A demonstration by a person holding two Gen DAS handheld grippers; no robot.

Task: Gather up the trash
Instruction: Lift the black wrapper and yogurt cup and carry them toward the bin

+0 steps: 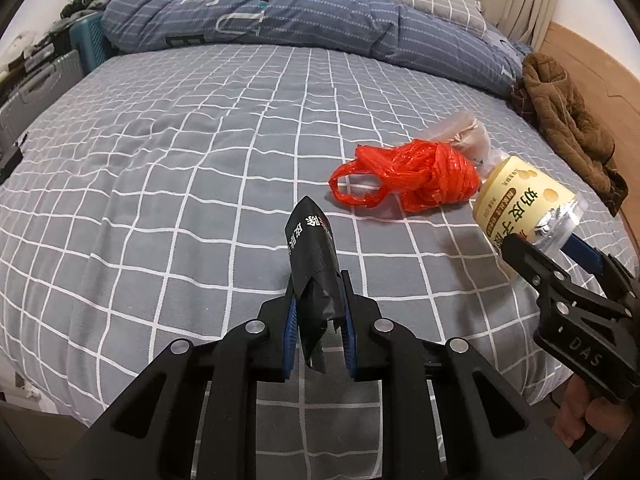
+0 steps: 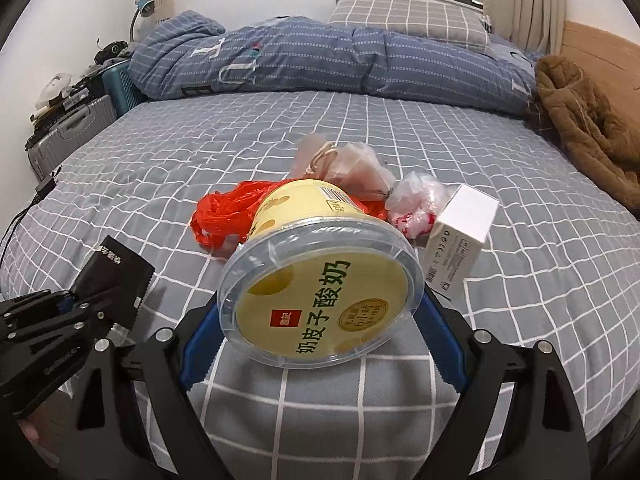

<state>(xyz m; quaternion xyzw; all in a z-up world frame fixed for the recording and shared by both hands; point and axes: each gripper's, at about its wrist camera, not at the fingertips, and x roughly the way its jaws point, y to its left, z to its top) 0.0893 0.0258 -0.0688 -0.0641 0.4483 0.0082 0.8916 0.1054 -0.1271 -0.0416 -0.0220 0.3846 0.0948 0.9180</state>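
Yellow yogurt tub point(image 2: 320, 280) tilted, lid nearest.

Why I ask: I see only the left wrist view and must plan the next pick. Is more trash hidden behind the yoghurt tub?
Observer: Yes. A white box stands on the bed, to the right of the yoghurt tub in the right wrist view.
Operator: Anything beside it?
Observer: A crumpled clear bag with red-and-white bits lies just left of the box, next to the red bag.
Operator: Is the tub's lid on?
Observer: Yes, a clear lid covers it, and the right claw grips its rim on both sides.
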